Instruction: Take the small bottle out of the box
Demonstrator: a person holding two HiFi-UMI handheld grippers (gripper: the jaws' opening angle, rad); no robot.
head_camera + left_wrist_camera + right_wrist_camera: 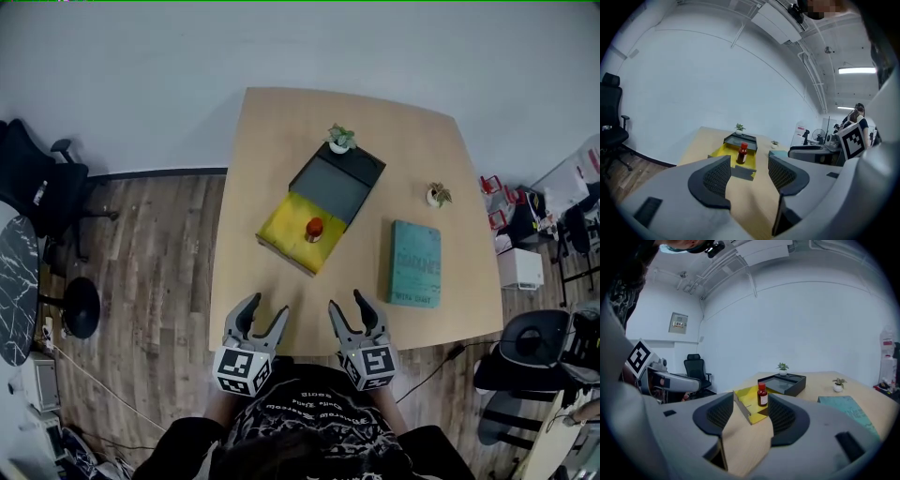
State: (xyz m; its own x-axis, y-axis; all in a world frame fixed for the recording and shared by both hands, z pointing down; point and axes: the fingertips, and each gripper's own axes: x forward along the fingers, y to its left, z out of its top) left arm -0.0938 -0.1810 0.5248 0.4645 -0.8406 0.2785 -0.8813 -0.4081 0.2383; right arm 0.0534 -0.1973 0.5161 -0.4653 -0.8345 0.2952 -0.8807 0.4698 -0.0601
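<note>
- The small bottle (314, 228), brown with a red cap, is found standing upright in the yellow half of the box (286, 220), near the middle of the table (244, 291); nothing is touching it
- The box is laid open, its dark half (336, 186) turned back on the far side, so the bottle is left exposed from above and from the person's side
- A potted plant (340, 139) is set on the far corner of the dark half; a second potted plant (437, 194) and a teal book (415, 263) are placed to the right, apart from the box
- The left gripper (266, 307) is held over the near table edge, jaws spread wide with nothing held; only bare table and the distant box are seen through the gap
- The right gripper (348, 304) is held just beside it, jaws equally wide and empty; in its own view the bottle is lined up in the gap, well ahead
- Both grippers are kept close to the body and well apart from the box: this is judged a ready posture, with the reach not yet begun and the jaws opened in advance for the grasp
- A side grip on the bottle's body below the cap is judged suitable; being narrow and upright, it could be tipped by a glancing jaw, and the low yellow wall would have to be cleared on the lift
</note>
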